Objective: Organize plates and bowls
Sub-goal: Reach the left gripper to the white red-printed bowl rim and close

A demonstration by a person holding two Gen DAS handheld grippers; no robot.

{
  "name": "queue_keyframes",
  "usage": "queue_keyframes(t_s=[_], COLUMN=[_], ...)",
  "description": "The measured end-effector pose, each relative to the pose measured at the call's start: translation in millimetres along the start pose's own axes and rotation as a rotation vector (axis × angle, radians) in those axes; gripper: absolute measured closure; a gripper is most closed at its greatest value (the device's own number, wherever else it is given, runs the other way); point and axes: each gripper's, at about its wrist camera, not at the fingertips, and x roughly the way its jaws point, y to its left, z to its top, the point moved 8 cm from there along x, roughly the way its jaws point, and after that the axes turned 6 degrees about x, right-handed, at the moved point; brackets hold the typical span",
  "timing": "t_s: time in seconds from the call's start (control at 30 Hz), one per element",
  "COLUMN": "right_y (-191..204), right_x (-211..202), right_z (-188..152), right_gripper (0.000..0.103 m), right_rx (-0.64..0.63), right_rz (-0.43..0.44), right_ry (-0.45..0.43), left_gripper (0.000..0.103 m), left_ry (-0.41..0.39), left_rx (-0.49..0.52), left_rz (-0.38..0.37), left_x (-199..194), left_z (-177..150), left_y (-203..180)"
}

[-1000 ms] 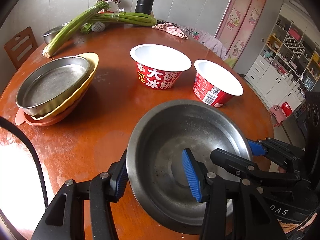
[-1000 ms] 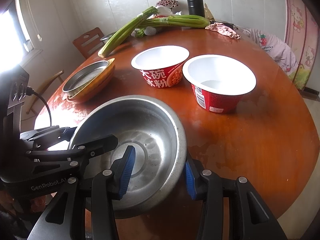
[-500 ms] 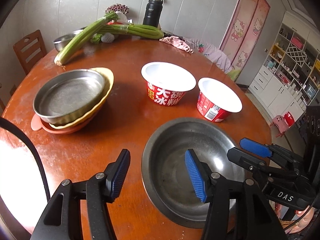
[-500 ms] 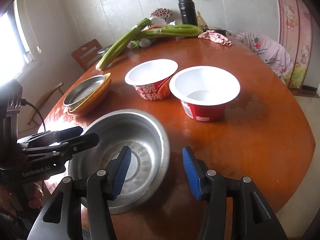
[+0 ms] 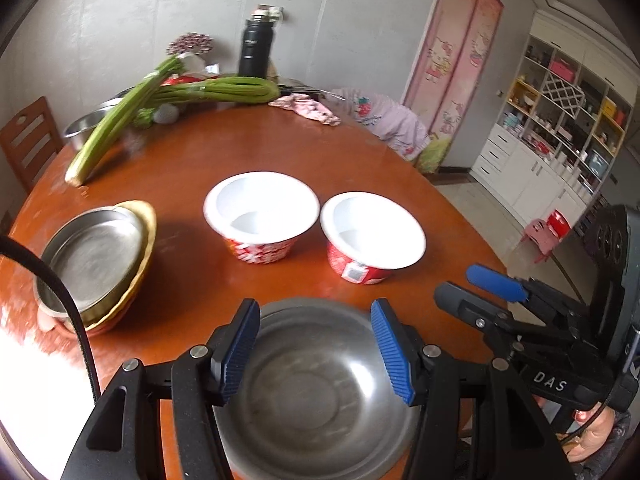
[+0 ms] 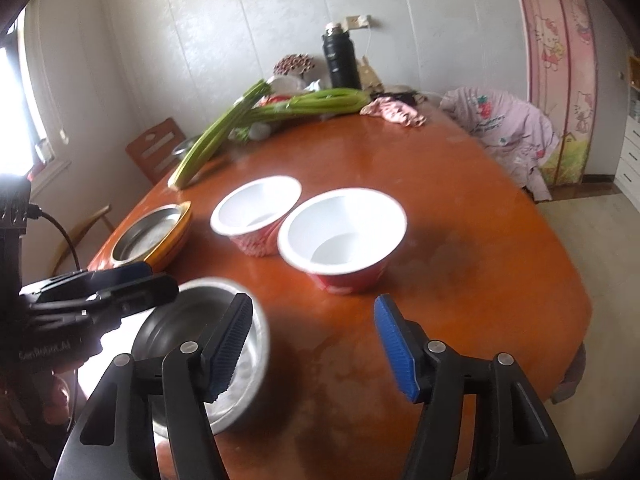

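Note:
A steel bowl [image 5: 316,396] rests on the round wooden table [image 5: 180,152] at its near edge. My left gripper [image 5: 314,354] hangs open above it, and the pads do not touch the rim. My right gripper [image 6: 312,352] has its jaws opening, with only bare table between them; the steel bowl [image 6: 168,328] lies to its left. Two red-and-white paper bowls [image 5: 260,216] [image 5: 372,232] stand side by side mid-table. At the left, a steel plate [image 5: 92,256] tops a stack of yellow and orange plates.
Long celery stalks [image 5: 120,120], a black flask [image 5: 256,48], a pink cloth [image 5: 308,106] and another steel bowl [image 5: 88,124] crowd the table's far side. A wooden chair [image 5: 24,136] stands at the left. Shelving [image 5: 560,120] fills the right wall.
Both grippers have come off the steel bowl's rim, risen and drawn back. The right jaws have widened. The bowl now sits on the table by itself.

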Motion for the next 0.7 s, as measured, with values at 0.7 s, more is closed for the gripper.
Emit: queue_keyframes(t_s=[0.7], right_y=[-61], right_x=[-9], right_z=[54], right_gripper=[0.033], right_rx=[0.048], right_rz=[-0.055], right_ry=[-0.075], left_gripper=[0.045], left_ry=[0.085], left_rx=[-0.023], left_rz=[-0.059], left_x=[47], left_z=[39], left_y=[-37])
